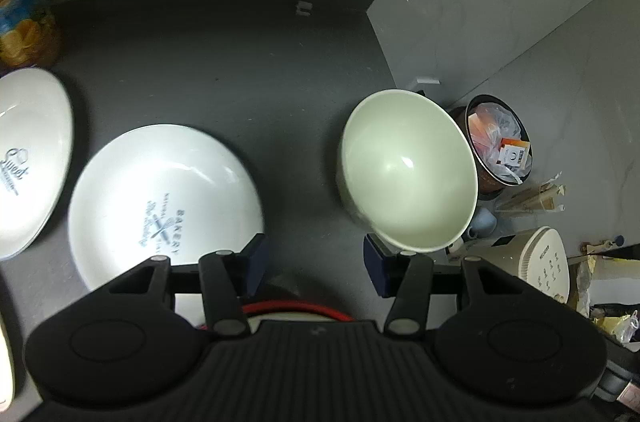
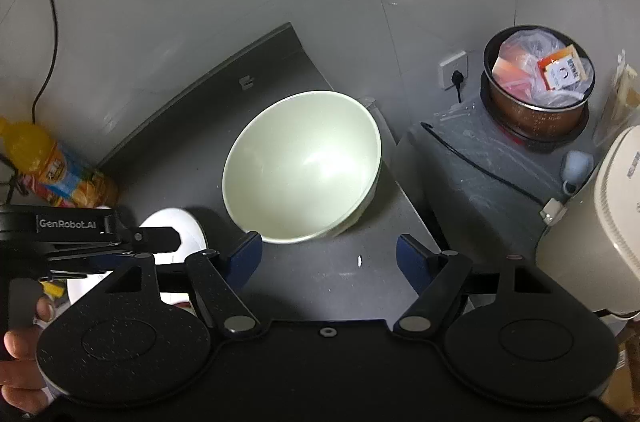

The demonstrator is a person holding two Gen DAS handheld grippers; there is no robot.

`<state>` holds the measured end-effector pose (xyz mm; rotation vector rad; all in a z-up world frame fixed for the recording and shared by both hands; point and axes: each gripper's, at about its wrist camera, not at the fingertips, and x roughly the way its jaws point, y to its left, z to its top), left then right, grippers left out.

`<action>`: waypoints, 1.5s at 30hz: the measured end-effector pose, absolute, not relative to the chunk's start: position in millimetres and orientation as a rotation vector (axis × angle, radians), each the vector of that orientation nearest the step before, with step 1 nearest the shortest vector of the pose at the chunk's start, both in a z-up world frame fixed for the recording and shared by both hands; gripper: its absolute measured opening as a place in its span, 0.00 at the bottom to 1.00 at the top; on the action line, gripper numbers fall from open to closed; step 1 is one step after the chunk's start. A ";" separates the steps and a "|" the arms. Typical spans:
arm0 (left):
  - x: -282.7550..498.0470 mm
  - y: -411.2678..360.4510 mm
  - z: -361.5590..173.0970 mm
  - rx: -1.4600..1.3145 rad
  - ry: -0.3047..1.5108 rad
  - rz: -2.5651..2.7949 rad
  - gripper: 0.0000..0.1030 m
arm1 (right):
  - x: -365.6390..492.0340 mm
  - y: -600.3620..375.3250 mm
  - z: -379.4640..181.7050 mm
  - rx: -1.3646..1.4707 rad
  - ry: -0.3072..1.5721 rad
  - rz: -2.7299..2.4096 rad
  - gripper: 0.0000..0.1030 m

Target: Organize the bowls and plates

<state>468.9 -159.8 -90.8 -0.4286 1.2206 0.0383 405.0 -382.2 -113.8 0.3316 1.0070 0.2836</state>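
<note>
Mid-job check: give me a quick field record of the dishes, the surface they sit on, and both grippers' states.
surface: dark countertop
green bowl: upright, empty, near the counter's right edge
BAKERY plate: flat on counter, left of the bowl
second printed plate: further left, partly out of frame
left gripper: open, holding nothing
right gripper: open, facing the bowl
clutter: juice bottle at back left

The left black tool (image 1: 314,264) has its 2 blue-padded fingers (image 1: 254,262) spread wide apart, gripping nothing. The right black tool (image 2: 328,256) likewise has its 2 blue-padded fingers (image 2: 412,262) wide apart and empty. In the right wrist view, a bare hand (image 2: 22,354) wraps the handle of the left tool at the lower left edge.
</note>
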 end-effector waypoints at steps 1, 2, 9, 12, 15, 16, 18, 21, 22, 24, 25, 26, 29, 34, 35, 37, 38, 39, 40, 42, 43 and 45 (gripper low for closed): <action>472.9 -161.6 -91.6 -0.430 1.219 0.024 0.49 | 408.6 -382.2 -115.4 0.331 1.005 0.287 0.71; 477.8 -163.6 -93.3 -0.425 1.217 0.009 0.49 | 412.1 -381.5 -117.2 0.326 1.003 0.282 0.71; 509.3 -170.3 -116.7 -0.428 1.256 -0.007 0.49 | 435.2 -377.2 -137.1 0.348 1.039 0.242 0.66; 518.5 -170.7 -127.3 -0.417 1.278 0.000 0.49 | 444.1 -376.5 -145.7 0.366 1.054 0.231 0.65; 526.3 -173.8 -136.2 -0.407 1.289 -0.007 0.49 | 452.6 -375.8 -153.8 0.369 1.066 0.218 0.64; 528.8 -175.5 -138.9 -0.400 1.291 -0.010 0.49 | 455.1 -375.7 -156.4 0.375 1.071 0.213 0.62; 532.8 -177.0 -143.3 -0.400 1.278 -0.002 0.49 | 460.5 -376.2 -162.5 0.395 1.088 0.210 0.57; 538.5 -178.1 -150.7 -0.413 1.268 0.012 0.48 | 464.6 -377.5 -168.5 0.414 1.095 0.198 0.56; 540.4 -178.8 -153.7 -0.420 1.272 0.011 0.46 | 465.7 -377.9 -170.4 0.421 1.095 0.195 0.56; 542.9 -181.7 -159.4 -0.422 1.279 0.003 0.44 | 467.4 -378.8 -175.0 0.438 1.098 0.188 0.52; 543.8 -183.9 -161.6 -0.415 1.281 -0.001 0.43 | 468.1 -379.0 -177.7 0.444 1.103 0.186 0.47; 544.2 -186.1 -163.7 -0.411 1.281 -0.007 0.38 | 468.5 -378.5 -180.8 0.451 1.111 0.185 0.38; 545.2 -189.4 -170.4 -0.420 1.282 -0.026 0.14 | 467.0 -376.2 -184.4 0.457 1.103 0.210 0.22; 540.1 -185.8 -164.8 -0.425 1.266 -0.011 0.08 | 459.7 -376.6 -179.8 0.457 1.079 0.219 0.22; 538.3 -185.8 -162.5 -0.422 1.265 -0.013 0.08 | 457.6 -376.3 -177.4 0.455 1.073 0.222 0.22; 534.4 -185.1 -157.7 -0.418 1.261 -0.015 0.08 | 453.7 -374.9 -171.6 0.452 1.064 0.226 0.22; 532.0 -184.1 -154.8 -0.420 1.257 -0.015 0.08 | 452.9 -374.2 -169.7 0.447 1.059 0.228 0.22; 529.2 -183.0 -151.9 -0.424 1.253 -0.014 0.08 | 451.4 -373.7 -167.2 0.442 1.053 0.230 0.22; 526.0 -181.8 -148.2 -0.425 1.248 -0.012 0.08 | 449.1 -372.6 -163.4 0.439 1.046 0.234 0.22; 520.2 -179.7 -141.7 -0.423 1.236 -0.012 0.08 | 445.9 -371.5 -158.5 0.435 1.037 0.241 0.22; 518.3 -178.0 -139.4 -0.423 1.231 -0.014 0.08 | 443.7 -370.8 -155.4 0.428 1.029 0.246 0.22; 512.9 -174.5 -133.0 -0.433 1.227 -0.013 0.08 | 439.6 -369.2 -149.3 0.419 1.016 0.252 0.22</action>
